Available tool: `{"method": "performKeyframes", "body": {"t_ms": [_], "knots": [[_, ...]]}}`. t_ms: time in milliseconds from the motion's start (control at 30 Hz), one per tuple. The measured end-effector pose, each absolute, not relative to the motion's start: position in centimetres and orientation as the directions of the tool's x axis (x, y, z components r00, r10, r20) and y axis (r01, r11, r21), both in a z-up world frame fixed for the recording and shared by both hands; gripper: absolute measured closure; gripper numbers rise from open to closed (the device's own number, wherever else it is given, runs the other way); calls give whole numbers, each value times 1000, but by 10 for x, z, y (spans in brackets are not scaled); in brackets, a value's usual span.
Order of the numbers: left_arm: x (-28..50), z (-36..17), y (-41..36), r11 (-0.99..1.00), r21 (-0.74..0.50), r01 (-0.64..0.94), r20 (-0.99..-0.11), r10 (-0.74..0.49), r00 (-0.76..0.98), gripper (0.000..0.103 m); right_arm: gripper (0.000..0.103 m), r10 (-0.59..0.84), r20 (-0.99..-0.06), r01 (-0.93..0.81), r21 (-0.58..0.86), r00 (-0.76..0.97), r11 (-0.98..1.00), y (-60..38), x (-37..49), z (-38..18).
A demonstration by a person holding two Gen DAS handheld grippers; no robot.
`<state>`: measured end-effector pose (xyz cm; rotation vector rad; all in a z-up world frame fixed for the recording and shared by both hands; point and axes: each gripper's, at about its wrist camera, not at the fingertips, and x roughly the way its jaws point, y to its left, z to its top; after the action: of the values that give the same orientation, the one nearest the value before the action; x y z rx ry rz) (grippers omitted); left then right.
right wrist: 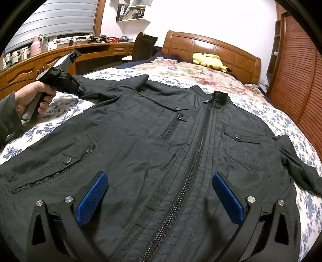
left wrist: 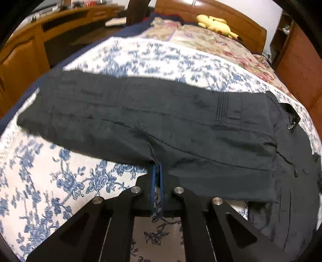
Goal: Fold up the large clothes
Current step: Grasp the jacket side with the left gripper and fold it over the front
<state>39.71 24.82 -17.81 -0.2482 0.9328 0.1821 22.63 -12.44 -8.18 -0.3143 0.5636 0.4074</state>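
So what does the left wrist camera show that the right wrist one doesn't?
Only the left wrist view shows the left gripper shut on the jacket sleeve. Only the right wrist view shows the jacket's zipper, its chest pockets, the open right gripper over the front, and the hand holding the left tool. Both show the floral bedspread and yellow plush toy.

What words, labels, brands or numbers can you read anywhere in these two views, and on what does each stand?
None can be read.
Black jacket: no legible label or brand.
Books on the wall shelf: spines too small and blurred to read.
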Motion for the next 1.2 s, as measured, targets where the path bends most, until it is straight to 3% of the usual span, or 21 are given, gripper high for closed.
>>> {"method": "performKeyframes", "body": {"t_ms": [200, 467, 633, 733, 933, 1200], "knots": [[383, -135, 219, 975, -79, -210, -727, 88, 681, 101, 0, 312, -567, -466, -147, 763, 873, -133, 223, -75], [343, -69, 126, 997, -72, -21, -637, -30, 771, 101, 0, 288, -538, -416, -131, 792, 900, -185, 218, -55], [309, -52, 72, 991, -95, 94, -618, -133, 775, 101, 0, 275, -529, -382, -102, 803, 918, -214, 217, -48], [291, -51, 47, 992, -49, 117, -627, -122, 769, 101, 0, 281, -524, -370, -72, 804, 926, -222, 215, -46], [266, -44, 28, 992, 47, 119, -612, -65, 788, 100, 0, 292, -539, -376, -51, 790, 925, -220, 217, -51], [239, -24, 43, 990, -19, 137, -567, -123, 814, 99, 0, 337, -544, -418, -28, 769, 908, -210, 215, -35]]}}
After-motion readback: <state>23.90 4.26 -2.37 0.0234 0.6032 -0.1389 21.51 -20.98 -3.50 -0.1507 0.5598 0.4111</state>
